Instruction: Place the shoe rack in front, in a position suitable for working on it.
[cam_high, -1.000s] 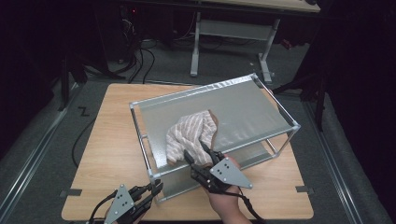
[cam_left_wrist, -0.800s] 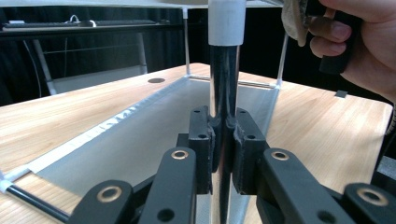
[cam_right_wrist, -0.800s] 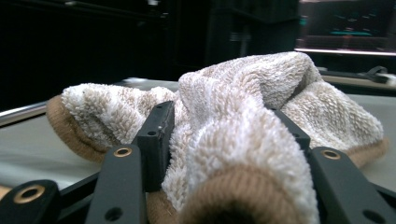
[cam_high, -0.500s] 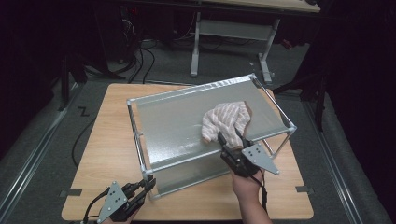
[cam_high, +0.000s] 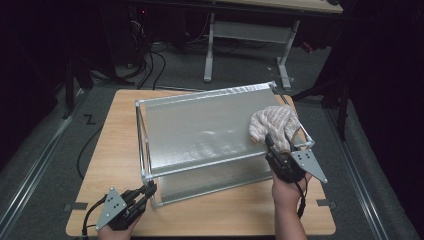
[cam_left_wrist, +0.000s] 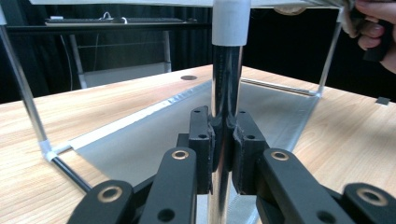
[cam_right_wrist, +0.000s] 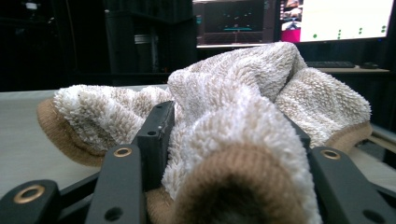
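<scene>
A fluffy beige and white striped cloth (cam_high: 274, 125) lies bunched on the right end of the frosted top panel (cam_high: 200, 130) of a metal-framed rack. My right gripper (cam_high: 272, 146) is shut on the cloth's near edge. In the right gripper view the cloth (cam_right_wrist: 233, 93) bulges between the jaws of the right gripper (cam_right_wrist: 229, 135). My left gripper (cam_high: 149, 190) sits at the rack's front-left corner. In the left gripper view the left gripper (cam_left_wrist: 226, 140) is shut on the rack's upright chrome post (cam_left_wrist: 227, 79).
The rack stands on a wooden table (cam_high: 115, 150) with bare wood to its left and front. Behind it are a second desk (cam_high: 250, 30) and floor cables (cam_high: 145, 55). A lit monitor (cam_right_wrist: 336, 18) glows beyond the cloth. The person's other hand (cam_left_wrist: 373, 28) shows at the rack's far corner.
My right gripper has dragged the cloth across the top panel from its middle to its right end. The left gripper stays clamped on the post and has drifted slightly left.
</scene>
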